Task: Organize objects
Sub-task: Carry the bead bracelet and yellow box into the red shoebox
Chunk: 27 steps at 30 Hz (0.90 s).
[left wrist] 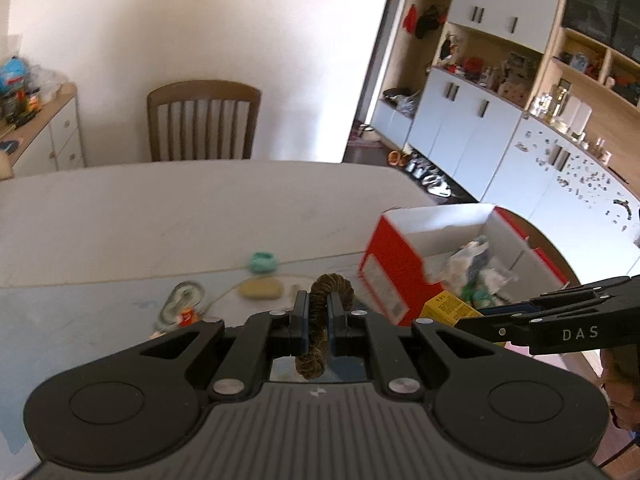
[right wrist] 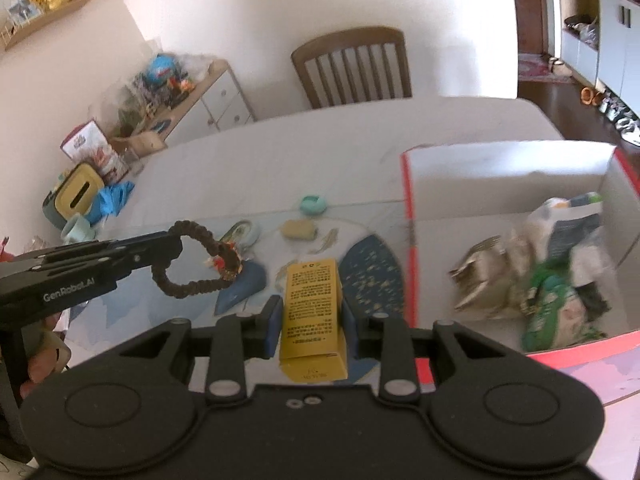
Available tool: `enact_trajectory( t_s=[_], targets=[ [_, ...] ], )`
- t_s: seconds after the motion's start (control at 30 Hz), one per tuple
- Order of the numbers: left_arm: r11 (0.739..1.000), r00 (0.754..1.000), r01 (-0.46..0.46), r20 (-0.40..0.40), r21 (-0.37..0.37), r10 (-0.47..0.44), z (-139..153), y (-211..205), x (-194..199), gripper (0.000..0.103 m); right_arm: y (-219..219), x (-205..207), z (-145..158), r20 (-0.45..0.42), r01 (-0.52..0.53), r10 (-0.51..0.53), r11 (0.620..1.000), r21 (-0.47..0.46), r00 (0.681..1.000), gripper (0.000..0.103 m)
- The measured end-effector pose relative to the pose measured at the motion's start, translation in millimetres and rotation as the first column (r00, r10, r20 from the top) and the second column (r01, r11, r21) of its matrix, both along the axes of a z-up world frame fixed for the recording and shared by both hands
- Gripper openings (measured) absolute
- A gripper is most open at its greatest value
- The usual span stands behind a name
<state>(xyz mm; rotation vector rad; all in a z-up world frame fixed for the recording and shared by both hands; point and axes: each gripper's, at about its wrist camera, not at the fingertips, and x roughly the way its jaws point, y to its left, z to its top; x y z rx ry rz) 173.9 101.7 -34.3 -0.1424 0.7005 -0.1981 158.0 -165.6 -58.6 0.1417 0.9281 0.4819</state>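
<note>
Left hand-held gripper (left wrist: 318,312) pinches brown scrunchie (left wrist: 320,320); right hand-held gripper (right wrist: 310,316) clamps yellow carton (right wrist: 313,312). Risk: limp scrunchie snags red box (right wrist: 412,240) rim.

Bright daylight; washed-out wall; motion blur throughout; strong fisheye bending at edges

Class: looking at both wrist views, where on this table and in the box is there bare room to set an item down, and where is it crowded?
Free: the far half of the white table, up to the wooden slatted chair, and the far end of the red-and-white cardboard box. Crowded: the near strip around the teal round case and tan oval piece.
</note>
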Motion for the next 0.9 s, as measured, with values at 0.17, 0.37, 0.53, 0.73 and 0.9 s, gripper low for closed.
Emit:
enact_trajectory(
  t_s=[0.17, 0.37, 0.53, 0.73, 0.9],
  targets=[
    [0.999, 0.999, 0.041, 0.021, 0.003, -0.041, 11, -30, 7, 0.008, -32, 3, 5, 0.032, 0.048, -0.048, 0.999, 0.007, 0.998, 0.030],
    [0.994, 0.994, 0.104, 0.041, 0.031, -0.105, 22, -79, 21, 0.008, -80, 11, 9, 0.054, 0.124, -0.125, 0.992, 0.007, 0.991, 0.030],
    [0.987, 0.987, 0.153, 0.048, 0.050, -0.156, 26, -118, 37, 0.008, -122, 19, 5, 0.066, 0.180, -0.179, 0.984, -0.008, 0.982, 0.030],
    [0.976, 0.977, 0.211, 0.026, 0.052, -0.213, 23, -159, 58, 0.008, -164, 31, -6, 0.061, 0.239, -0.237, 0.971, -0.028, 0.970, 0.030],
    [0.963, 0.963, 0.269, -0.019, 0.034, -0.268, 14, -192, 79, 0.008, -189, 43, -15, 0.055, 0.261, -0.259, 0.964, -0.043, 0.964, 0.030]
  ],
)
